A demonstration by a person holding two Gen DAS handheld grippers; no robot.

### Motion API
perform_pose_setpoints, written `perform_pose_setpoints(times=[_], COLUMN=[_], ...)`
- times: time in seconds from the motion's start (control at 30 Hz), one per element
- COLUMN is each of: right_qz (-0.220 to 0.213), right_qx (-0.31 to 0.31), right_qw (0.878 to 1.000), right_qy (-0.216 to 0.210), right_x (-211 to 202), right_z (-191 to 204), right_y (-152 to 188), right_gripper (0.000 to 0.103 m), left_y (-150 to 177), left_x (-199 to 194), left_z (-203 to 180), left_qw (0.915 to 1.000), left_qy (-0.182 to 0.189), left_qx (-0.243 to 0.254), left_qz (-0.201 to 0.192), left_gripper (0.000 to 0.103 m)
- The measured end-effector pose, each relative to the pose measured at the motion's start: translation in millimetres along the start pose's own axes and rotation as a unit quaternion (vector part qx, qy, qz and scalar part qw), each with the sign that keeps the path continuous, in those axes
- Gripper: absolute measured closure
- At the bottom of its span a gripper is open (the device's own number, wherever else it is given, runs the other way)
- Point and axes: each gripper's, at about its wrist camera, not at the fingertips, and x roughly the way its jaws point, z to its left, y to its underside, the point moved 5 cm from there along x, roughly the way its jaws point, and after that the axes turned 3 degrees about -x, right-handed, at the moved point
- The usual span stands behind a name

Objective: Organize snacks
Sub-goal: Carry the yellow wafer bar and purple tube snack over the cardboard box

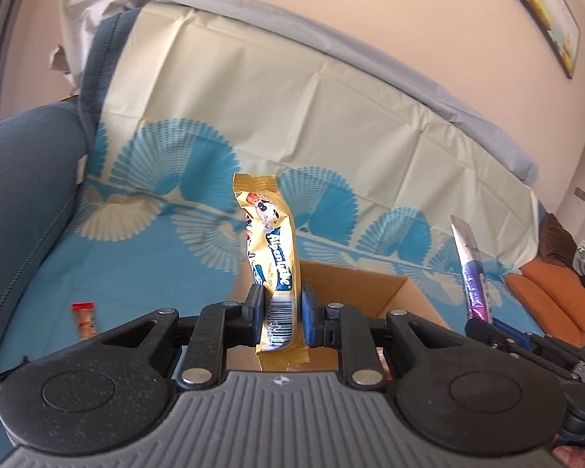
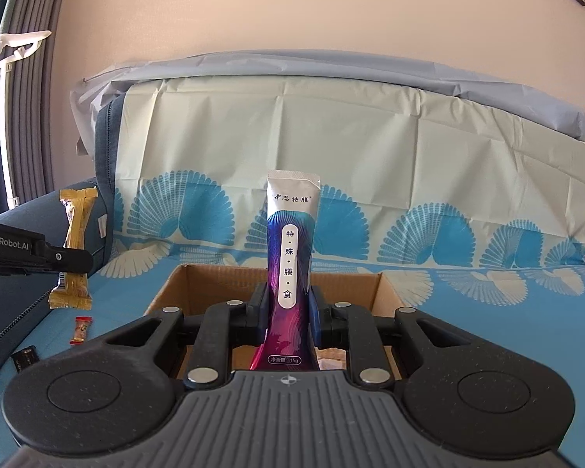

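Observation:
My left gripper is shut on a yellow Alpenliebe candy pack, held upright above the near left corner of an open cardboard box. My right gripper is shut on a purple and white sachet, held upright over the same box. The right gripper and its sachet show at the right of the left wrist view. The left gripper with the yellow pack shows at the left of the right wrist view.
The box sits on a sofa under a blue fan-patterned cloth. A small red-ended candy lies on the cloth left of the box, also in the right wrist view. A pale wrapper lies inside the box. A blue armrest rises at left. A small dark object lies near the candy.

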Motion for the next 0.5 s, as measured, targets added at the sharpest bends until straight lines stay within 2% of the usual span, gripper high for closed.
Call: perform_pose_setpoints(times=[0.27,0.5], right_qz=[0.006,0.005], right_qx=[0.004,-0.005], right_qw=[1.0,1.0], right_qy=[0.024,0.026], right_x=[-1,1], right_z=[-23,-22], right_y=[6,7], right_gripper=[0.081,0.081], left_y=[12,22], left_x=[12,13], left_z=[-40,-59], left_qw=[0.9981,0.995], left_qy=[0.048,0.067], left_qx=[0.038,0.074], left_qz=[0.004,0.002], left_gripper=[0.082,0.082])
